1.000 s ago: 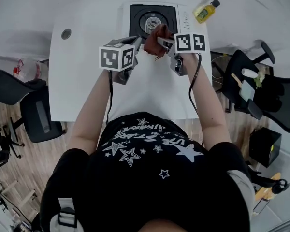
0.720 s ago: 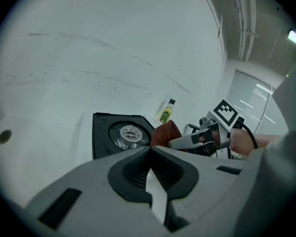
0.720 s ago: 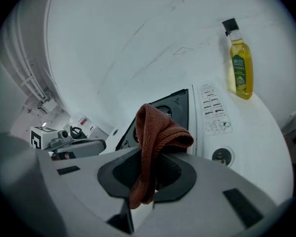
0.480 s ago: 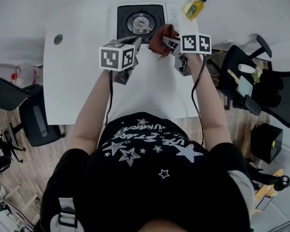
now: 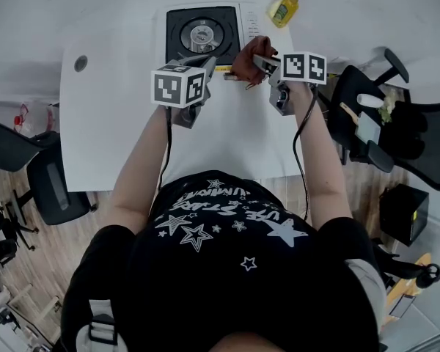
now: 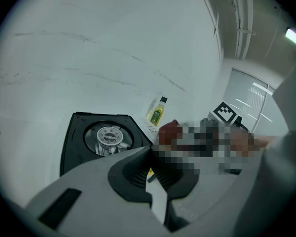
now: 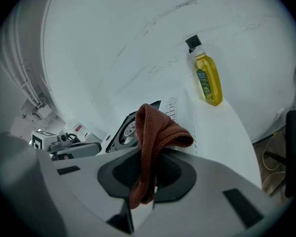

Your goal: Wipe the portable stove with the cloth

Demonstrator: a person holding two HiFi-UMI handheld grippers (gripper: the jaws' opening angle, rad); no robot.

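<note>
The portable stove (image 5: 202, 34) has a black top with a round burner and sits at the far side of the white table (image 5: 110, 123). My right gripper (image 5: 258, 61) is shut on a reddish-brown cloth (image 5: 246, 57), held up by the stove's front right corner. In the right gripper view the cloth (image 7: 155, 132) hangs folded out of the jaws of the right gripper (image 7: 150, 174), with the stove (image 7: 126, 130) behind it. My left gripper (image 5: 210, 66) hovers at the stove's front edge. Its jaws look shut and empty in the left gripper view (image 6: 149, 169), above the stove (image 6: 98, 137).
A yellow bottle (image 5: 284, 7) lies on the table to the right of the stove; it is also in the right gripper view (image 7: 207, 75). Black office chairs stand at the left (image 5: 29, 160) and the right (image 5: 396, 138) of the table. A round hole (image 5: 81, 63) is in the tabletop's left part.
The cloth in the right gripper has shifted from over the burner's right edge to beside the stove's front right corner. The left gripper now sits further right along the stove's front edge.
</note>
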